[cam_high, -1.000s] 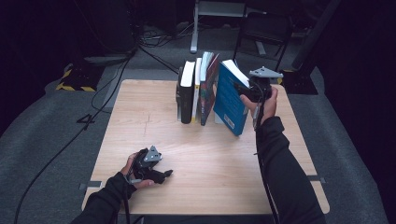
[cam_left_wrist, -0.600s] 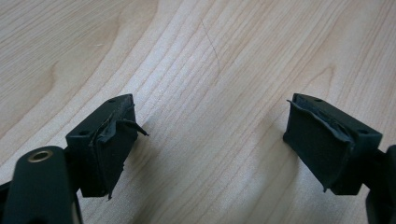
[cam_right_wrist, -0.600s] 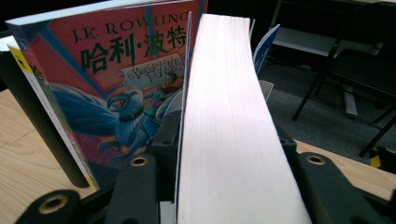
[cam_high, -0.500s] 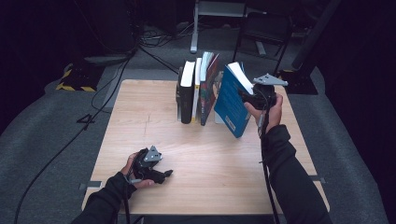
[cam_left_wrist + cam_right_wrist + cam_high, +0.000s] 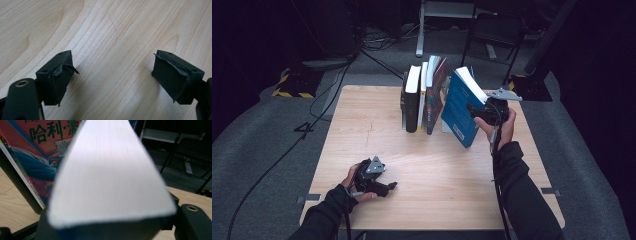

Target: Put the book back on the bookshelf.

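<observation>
A thick blue book (image 5: 459, 107) leans to the right, away from the row of upright books (image 5: 424, 95), with its lower corner on the wooden table (image 5: 362, 125). My right gripper (image 5: 478, 111) is at its upper right edge. In the right gripper view the book's white page edge (image 5: 110, 182) lies between the jaws of the right gripper (image 5: 107, 222), which have just been opening and stand along both covers. My left gripper (image 5: 389, 187) rests low at the front left. In the left gripper view the left gripper (image 5: 112, 77) is open over bare wood, holding nothing.
The book row stands at the table's far middle; a colourful cover with Chinese characters (image 5: 37, 150) and a black book (image 5: 15, 182) are just behind the blue one. Cables and a chair (image 5: 497, 35) lie beyond the far edge.
The blue book has tipped further to the right and lower. My right gripper has come down and a little toward the near side with it. The left gripper has stayed put.
</observation>
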